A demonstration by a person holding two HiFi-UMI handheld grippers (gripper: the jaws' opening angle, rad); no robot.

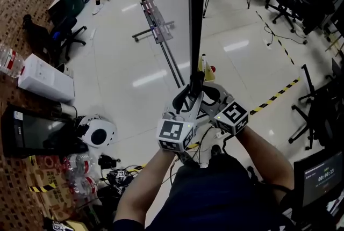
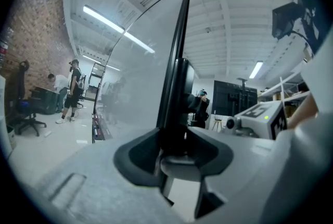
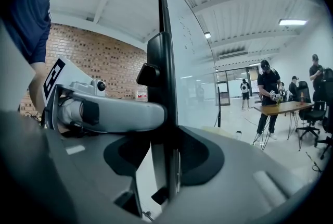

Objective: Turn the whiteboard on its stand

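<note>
Left gripper (image 2: 174, 137): clamped on whiteboard (image 1: 194, 9) edge.
Right gripper (image 3: 165, 134): clamped just beside, same edge.
Purpose: paired hold likely levers it round.

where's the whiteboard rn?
Head view, centre: the whiteboard stands edge-on ahead of the person, its near edge clamped by the left gripper and right gripper side by side.

Navy short-sleeved shirt (image 1: 215, 192), with pale grey left gripper (image 2: 176, 152) and right gripper (image 3: 166, 155) each bearing a black-and-white marker cube (image 1: 174, 136).
</note>
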